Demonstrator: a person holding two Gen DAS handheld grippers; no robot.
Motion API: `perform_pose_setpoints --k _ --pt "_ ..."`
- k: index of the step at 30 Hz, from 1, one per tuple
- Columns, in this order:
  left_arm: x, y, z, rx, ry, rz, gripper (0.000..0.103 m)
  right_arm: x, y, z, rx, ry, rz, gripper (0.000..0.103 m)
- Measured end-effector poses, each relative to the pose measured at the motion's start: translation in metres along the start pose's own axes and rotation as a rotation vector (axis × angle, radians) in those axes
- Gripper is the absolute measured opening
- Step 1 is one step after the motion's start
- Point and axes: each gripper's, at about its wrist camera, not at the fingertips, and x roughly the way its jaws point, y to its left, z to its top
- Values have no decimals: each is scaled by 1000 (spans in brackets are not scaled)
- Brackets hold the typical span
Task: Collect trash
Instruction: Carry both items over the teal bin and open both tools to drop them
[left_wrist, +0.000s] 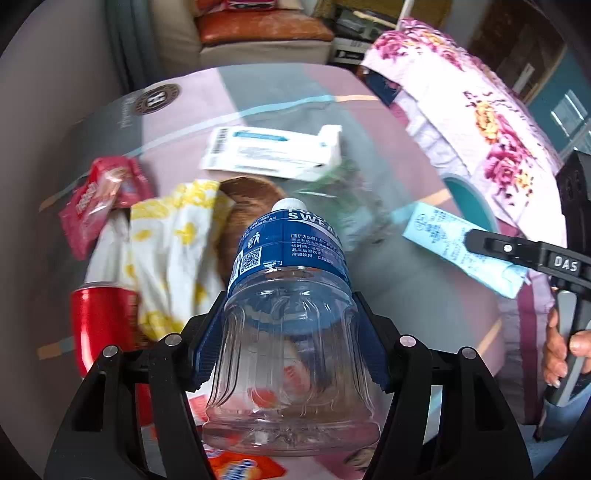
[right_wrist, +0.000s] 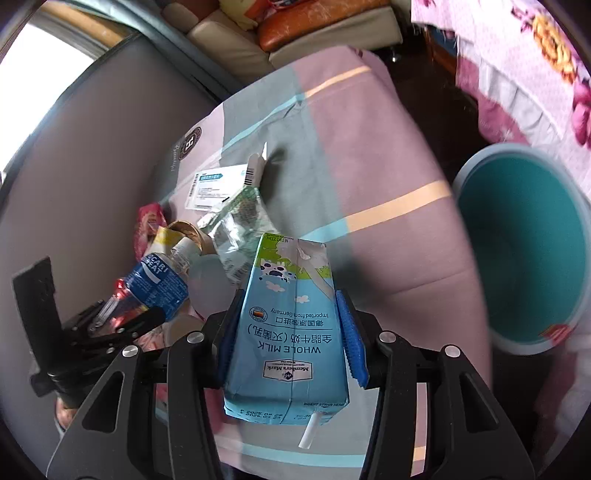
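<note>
Two grippers, each gripping one piece of trash above the pink-and-grey striped bedsheet (right_wrist: 388, 155). Left gripper (left_wrist: 288, 332) clamping its blue ribbed pads against the clear plastic bottle with the dark blue label (left_wrist: 290, 314), jaws pressing both sides of the body just below the label, white cap pointing away from the camera. Right gripper (right_wrist: 290, 332) squeezing the light blue whole-milk carton (right_wrist: 286, 332) between its blue pads, jaws closing on the carton's narrow sides, white straw sticking out of the near end.

Lying on the sheet just beyond the bottle: a red metal can (left_wrist: 98, 325) to the bottle's left, a white cloth with yellow flowers (left_wrist: 170, 254) draping beside it, a brown wooden bowl (left_wrist: 247, 206) behind the bottle's cap, a crumpled pink snack wrapper (left_wrist: 99, 199) further left. Resting past the bowl, a flat white cardboard box with a barcode (left_wrist: 273, 151); a clear crinkled plastic bag (right_wrist: 240, 221) just right of the bowl.

Standing off the sheet's right edge, a round teal bin with a grey rim (right_wrist: 524, 251), well apart from the bottle, near the carton.
</note>
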Motion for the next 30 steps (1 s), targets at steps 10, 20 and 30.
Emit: perform_pose_setpoints --k 10,20,30 --pt "-36 -36 11 3 -119 -47 66 -37 -22 2 31 -71 -7 46" --pt "8 -139 49 176 -57 -159 66 -98 -96 12 192 -234 -35 46" --pt "90 -248 72 333 64 -197 66 -123 -186 4 355 -279 -90 46"
